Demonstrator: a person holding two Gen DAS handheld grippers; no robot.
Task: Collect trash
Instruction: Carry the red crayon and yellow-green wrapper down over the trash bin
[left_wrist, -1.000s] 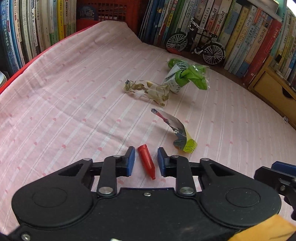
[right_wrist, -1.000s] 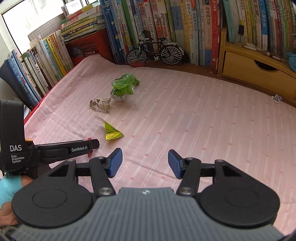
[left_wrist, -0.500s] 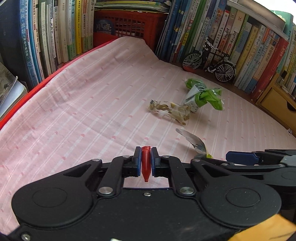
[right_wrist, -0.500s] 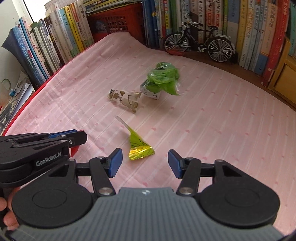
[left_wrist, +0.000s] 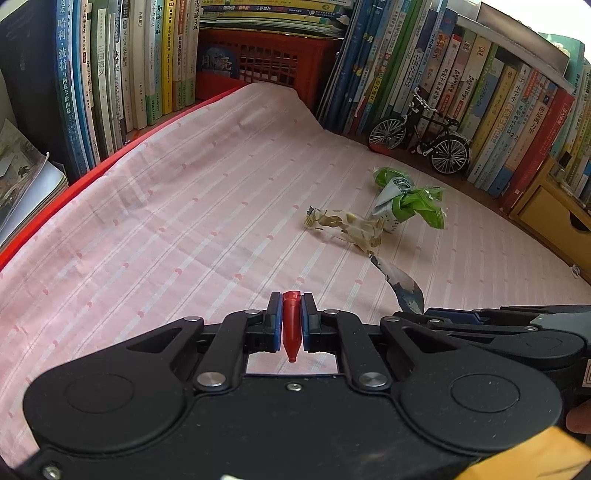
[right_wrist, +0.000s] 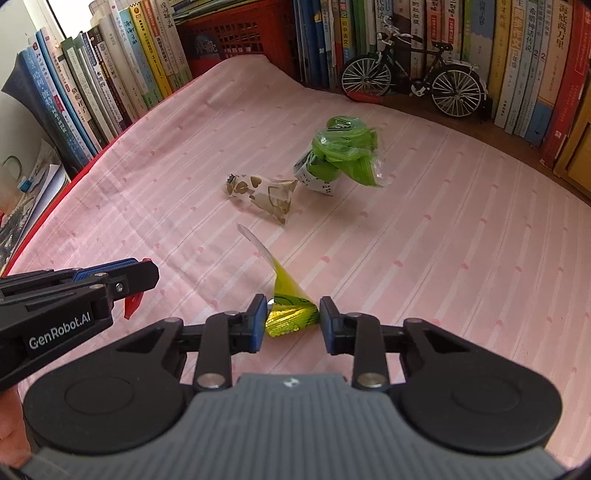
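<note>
My left gripper (left_wrist: 291, 306) is shut on a small red cone-shaped scrap (left_wrist: 291, 326), lifted off the pink striped cloth (left_wrist: 166, 229). In the right wrist view the left gripper (right_wrist: 147, 275) reaches in from the left with the red scrap (right_wrist: 132, 302) under its tip. My right gripper (right_wrist: 292, 312) is open, its fingers on either side of a yellow-green foil wrapper (right_wrist: 290, 310) lying on the cloth. Farther back lie a clear wrapper with gold hearts (right_wrist: 264, 195) and a crumpled green bag (right_wrist: 341, 153). The foil wrapper's silver tail (left_wrist: 402, 286) shows in the left wrist view.
Rows of books (left_wrist: 122, 74) wall the left and back. A red crate (left_wrist: 266, 62) stands at the back corner, a model bicycle (right_wrist: 413, 83) at the back right, and a wooden drawer box (left_wrist: 550, 218) on the far right.
The left gripper closed on the red scrap and lifted it. The right gripper moved forward and lower until its open fingers came to either side of the yellow-green wrapper.
</note>
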